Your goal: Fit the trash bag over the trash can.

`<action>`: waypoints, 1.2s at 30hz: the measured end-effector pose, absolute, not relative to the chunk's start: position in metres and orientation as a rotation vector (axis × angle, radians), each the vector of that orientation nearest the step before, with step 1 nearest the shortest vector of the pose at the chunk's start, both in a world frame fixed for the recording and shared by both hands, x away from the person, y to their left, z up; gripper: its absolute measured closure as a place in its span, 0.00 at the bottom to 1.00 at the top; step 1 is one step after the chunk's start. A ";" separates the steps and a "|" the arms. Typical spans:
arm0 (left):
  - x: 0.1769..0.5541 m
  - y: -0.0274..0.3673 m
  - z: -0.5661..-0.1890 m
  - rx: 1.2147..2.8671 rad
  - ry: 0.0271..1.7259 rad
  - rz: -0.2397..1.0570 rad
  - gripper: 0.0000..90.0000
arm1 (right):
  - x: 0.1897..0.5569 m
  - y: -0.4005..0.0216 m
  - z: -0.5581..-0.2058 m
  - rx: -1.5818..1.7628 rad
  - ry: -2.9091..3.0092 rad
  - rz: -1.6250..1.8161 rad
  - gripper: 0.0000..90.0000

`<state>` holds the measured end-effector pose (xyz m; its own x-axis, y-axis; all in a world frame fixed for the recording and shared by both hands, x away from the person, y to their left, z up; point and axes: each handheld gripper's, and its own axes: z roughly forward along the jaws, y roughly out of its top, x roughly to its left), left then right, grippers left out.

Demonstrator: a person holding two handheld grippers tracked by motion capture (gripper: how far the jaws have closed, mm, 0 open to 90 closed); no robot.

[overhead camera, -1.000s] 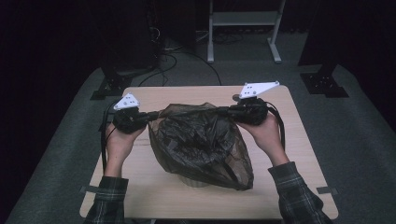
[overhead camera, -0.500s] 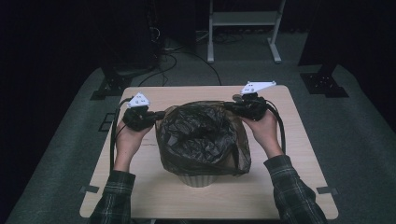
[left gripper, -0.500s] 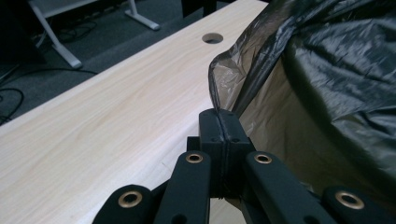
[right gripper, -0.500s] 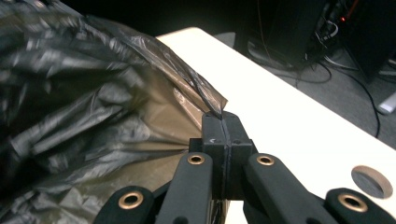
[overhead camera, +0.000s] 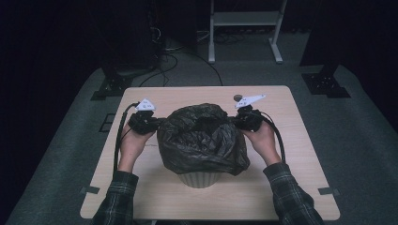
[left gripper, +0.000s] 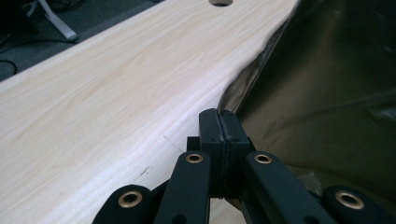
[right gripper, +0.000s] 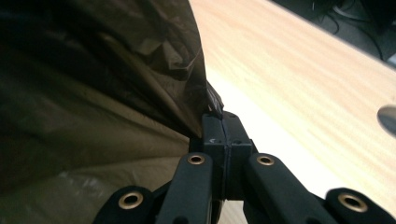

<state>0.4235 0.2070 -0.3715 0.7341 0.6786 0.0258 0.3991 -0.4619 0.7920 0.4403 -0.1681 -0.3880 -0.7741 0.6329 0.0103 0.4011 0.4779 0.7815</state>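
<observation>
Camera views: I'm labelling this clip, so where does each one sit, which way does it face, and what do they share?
High view: above the person's side, looking forward and down on the table; both forearms, left gripper, right gripper, pale bin.
Left gripper view: rides that gripper, looking along its shut jaws across the tabletop.
Right gripper view: rides that gripper, jaws shut on the bag's edge.
Shared: all show the dark bag and the wooden top.

The black bag (overhead camera: 202, 138) is covering most of the ribbed bin (overhead camera: 200, 179), hiding its rim and inside
</observation>
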 end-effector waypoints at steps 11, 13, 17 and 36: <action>0.422 0.207 -0.373 2.137 0.807 0.428 1.00 | 0.428 -0.198 -0.374 0.924 2.384 1.266 0.72; 0.422 0.208 -0.373 2.136 0.806 0.430 1.00 | 0.421 -0.208 -0.364 0.917 2.372 1.312 0.71; 0.418 0.210 -0.368 2.123 0.805 0.442 1.00 | 0.393 -0.230 -0.340 0.842 2.361 1.425 0.63; 0.410 0.215 -0.360 2.119 0.784 0.453 1.00 | 0.332 -0.214 -0.356 0.510 2.632 1.699 0.84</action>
<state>0.4097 0.2149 -0.3597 0.7422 0.6684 0.0491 0.3765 -0.4765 0.7945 0.3324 -0.2145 -0.3559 -0.9478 0.2492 0.1991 0.2841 0.3753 0.8823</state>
